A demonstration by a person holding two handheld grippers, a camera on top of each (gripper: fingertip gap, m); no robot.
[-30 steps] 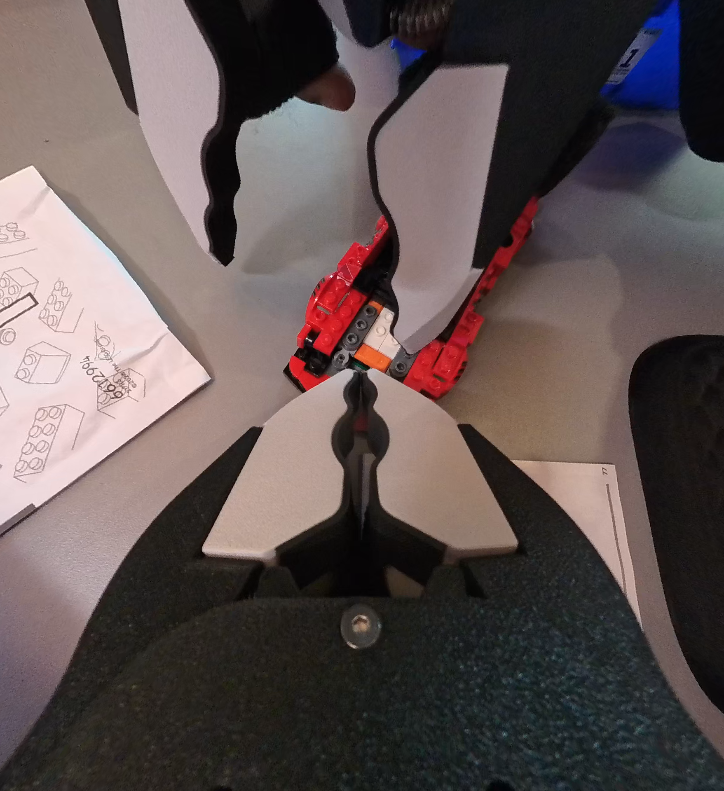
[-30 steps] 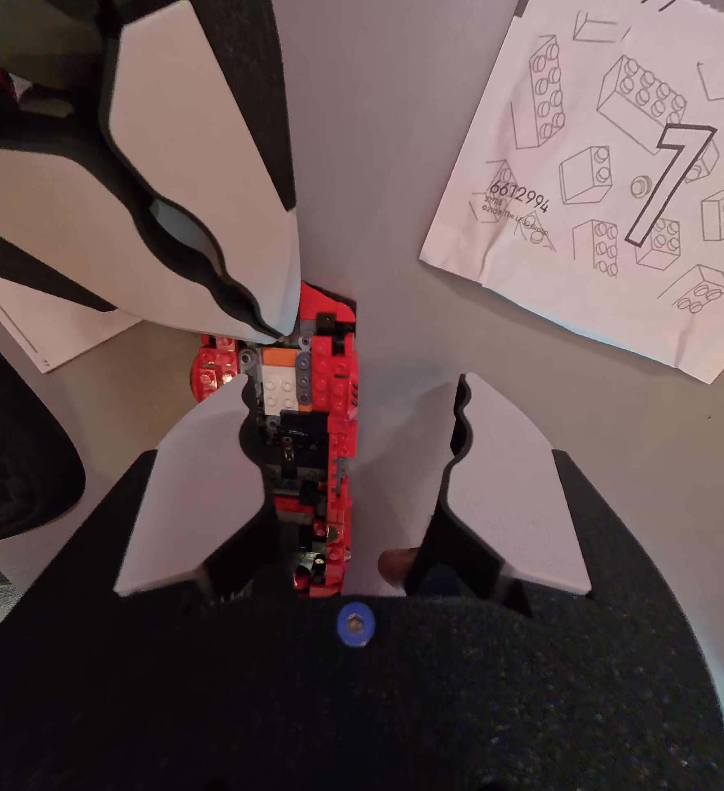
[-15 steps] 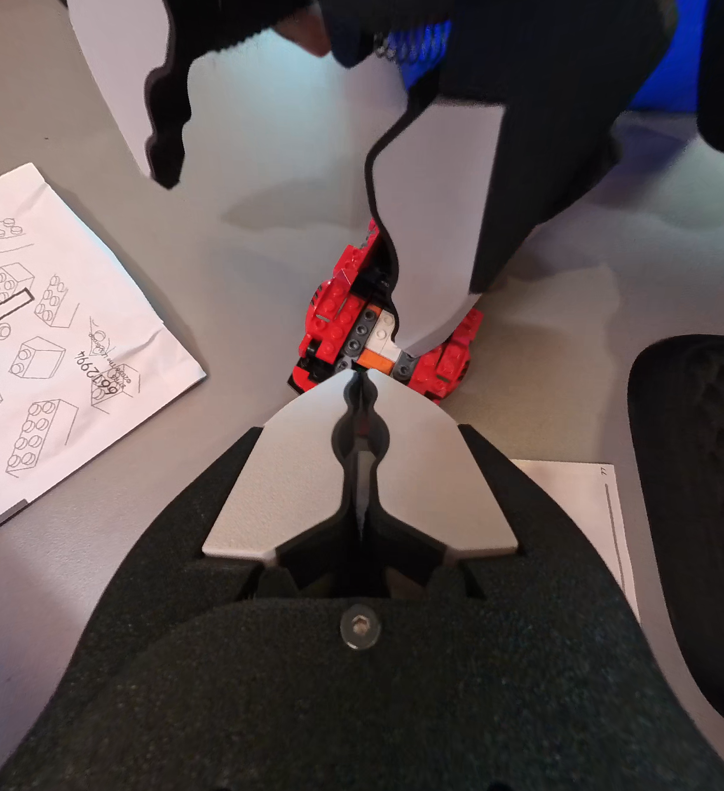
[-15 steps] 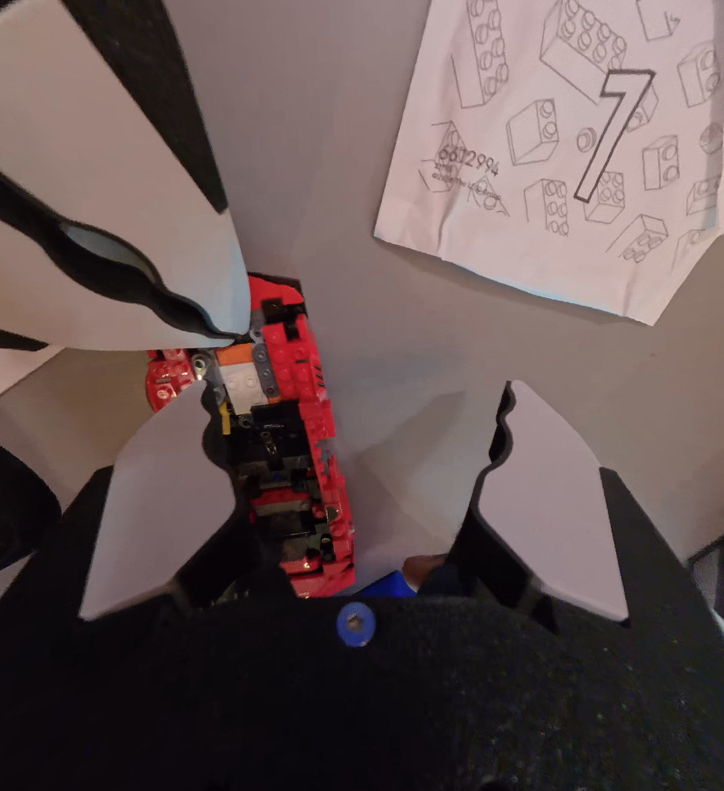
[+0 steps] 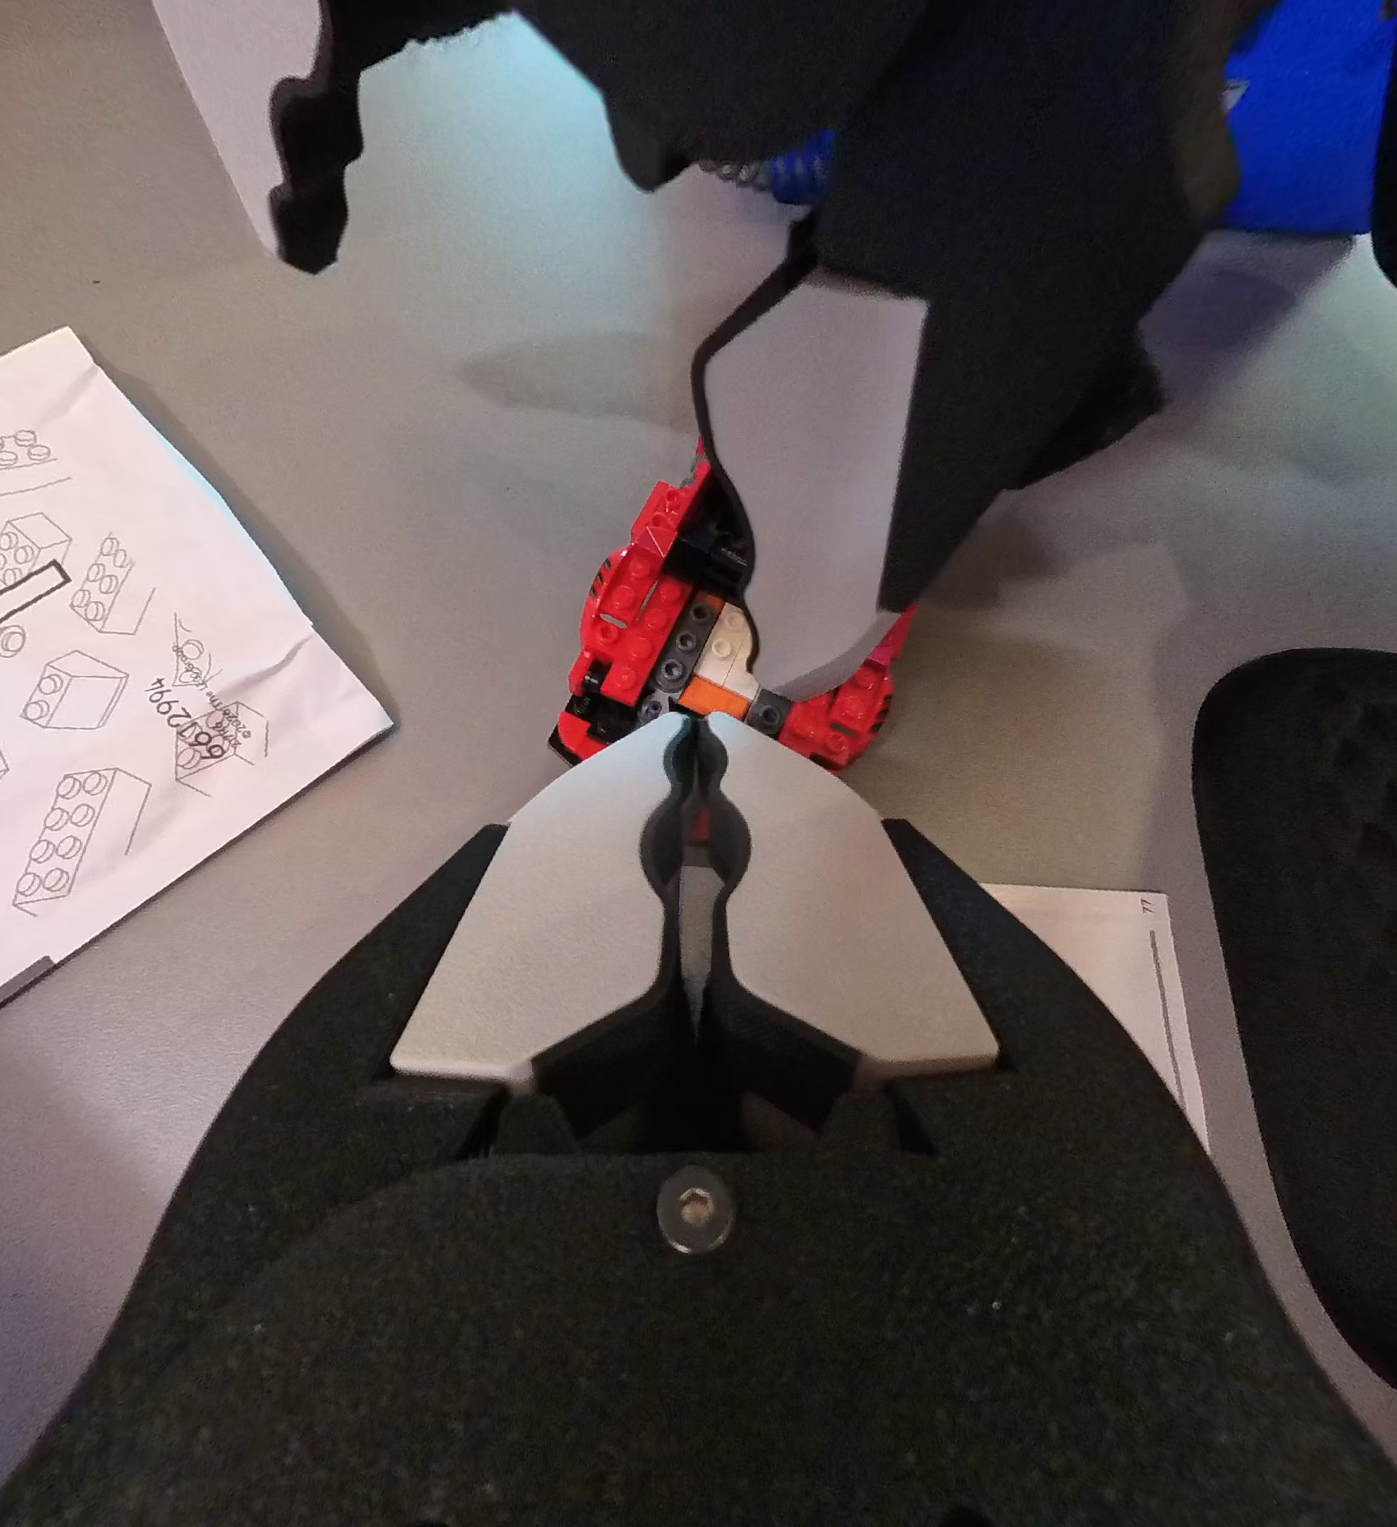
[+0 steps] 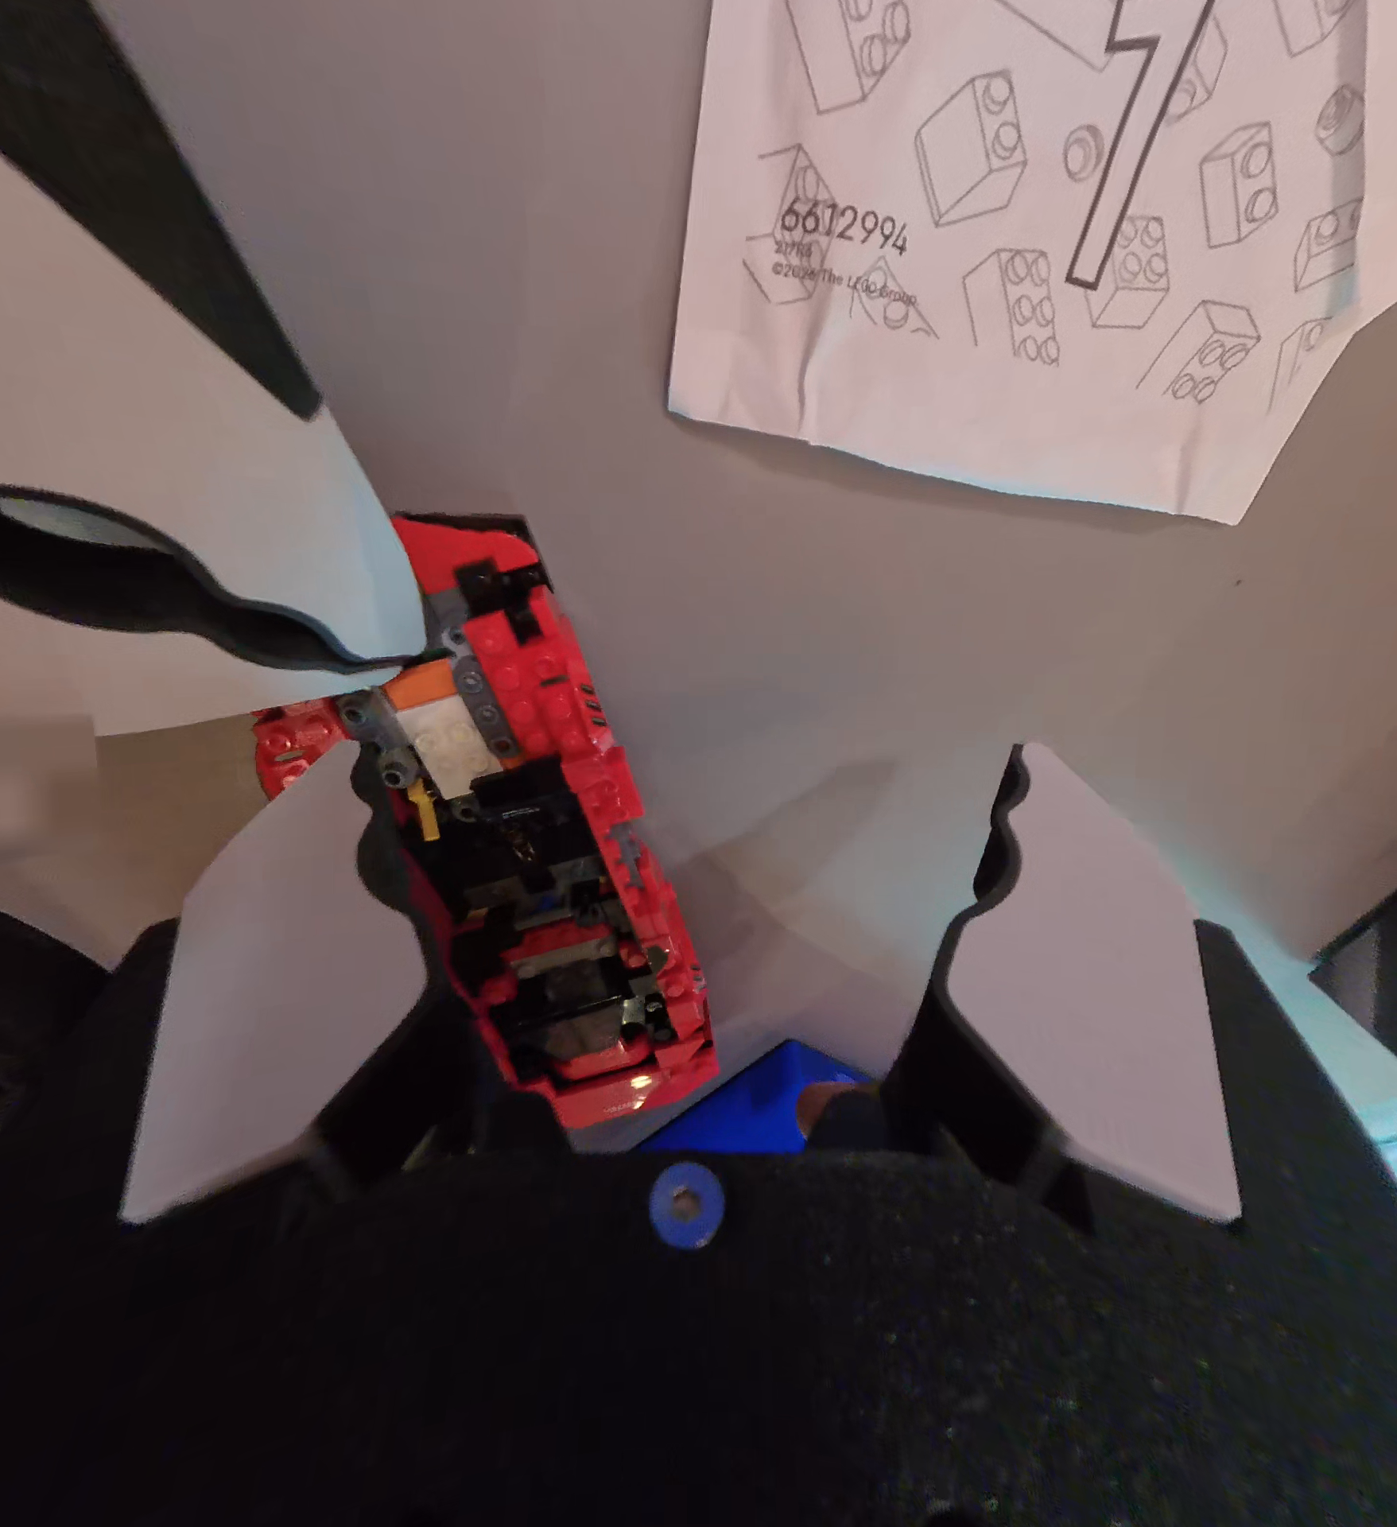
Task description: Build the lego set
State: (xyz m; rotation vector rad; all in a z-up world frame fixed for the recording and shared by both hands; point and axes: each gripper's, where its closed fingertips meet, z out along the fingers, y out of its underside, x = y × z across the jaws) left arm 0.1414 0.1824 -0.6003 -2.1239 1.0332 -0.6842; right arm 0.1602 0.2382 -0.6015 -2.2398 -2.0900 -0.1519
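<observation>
A partly built red and black lego car (image 5: pixel 637 628) lies on the grey table (image 5: pixel 472 463). Its front end has white and orange bricks. My left gripper (image 5: pixel 699 727) is shut, its tips touching the car's front end by the orange brick; I cannot tell if a small piece is pinched. In the right wrist view the left gripper (image 6: pixel 414 653) comes in from the upper left. My right gripper (image 6: pixel 686 752) is open and empty above the car (image 6: pixel 546 826), one finger (image 6: pixel 290 950) over the car's side. It also shows in the left wrist view, one finger (image 5: pixel 810 512) over the car.
A white paper bag printed with brick drawings (image 5: pixel 100 661) lies left of the car, and shows in the right wrist view (image 6: pixel 1091 248). A white booklet page (image 5: pixel 1091 975) and a black mesh object (image 5: pixel 1339 991) are at the right. A blue object (image 5: pixel 1306 124) lies behind.
My right gripper has lifted and tilted back, staying open; the car now sits slanted in its view. My left gripper has stayed shut at the car's front end.
</observation>
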